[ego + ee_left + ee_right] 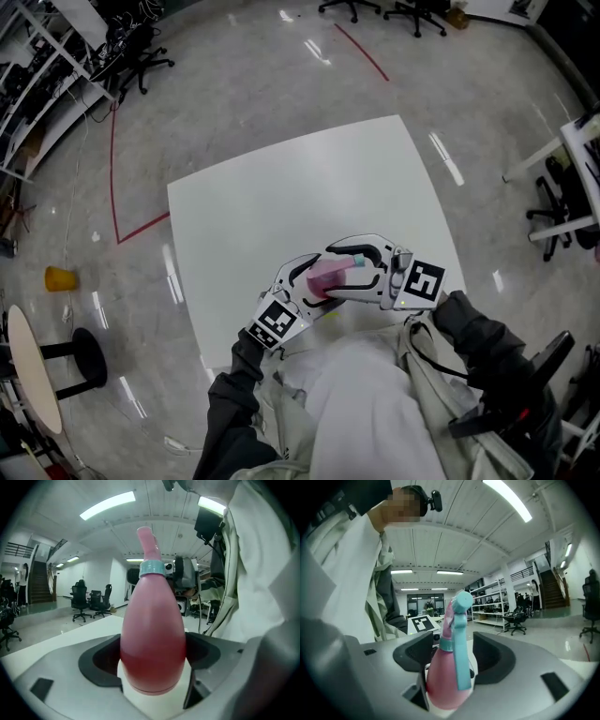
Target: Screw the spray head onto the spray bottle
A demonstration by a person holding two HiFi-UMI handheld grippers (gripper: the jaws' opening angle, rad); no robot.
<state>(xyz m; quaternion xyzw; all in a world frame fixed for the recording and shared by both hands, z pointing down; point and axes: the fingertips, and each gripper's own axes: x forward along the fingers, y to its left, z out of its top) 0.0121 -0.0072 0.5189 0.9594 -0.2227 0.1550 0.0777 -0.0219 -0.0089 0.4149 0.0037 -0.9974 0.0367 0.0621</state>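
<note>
A pink spray bottle (328, 275) with a teal collar and trigger is held over the front edge of the white table (300, 178). My left gripper (317, 279) is shut on the bottle's round body (152, 634), whose neck and teal collar (152, 568) point up and away in the left gripper view. My right gripper (339, 274) comes in from the right. In the right gripper view the spray head (457, 611) with its teal trigger (462, 653) stands between the wide jaws of the right gripper (452, 660), with a gap at each side.
The person's white coat and dark sleeves crowd the table's near edge. On the floor to the left lie a yellow object (59, 278), a black stool (89, 356) and a round tabletop (33, 370). Office chairs stand at the back (412, 14) and right (562, 216).
</note>
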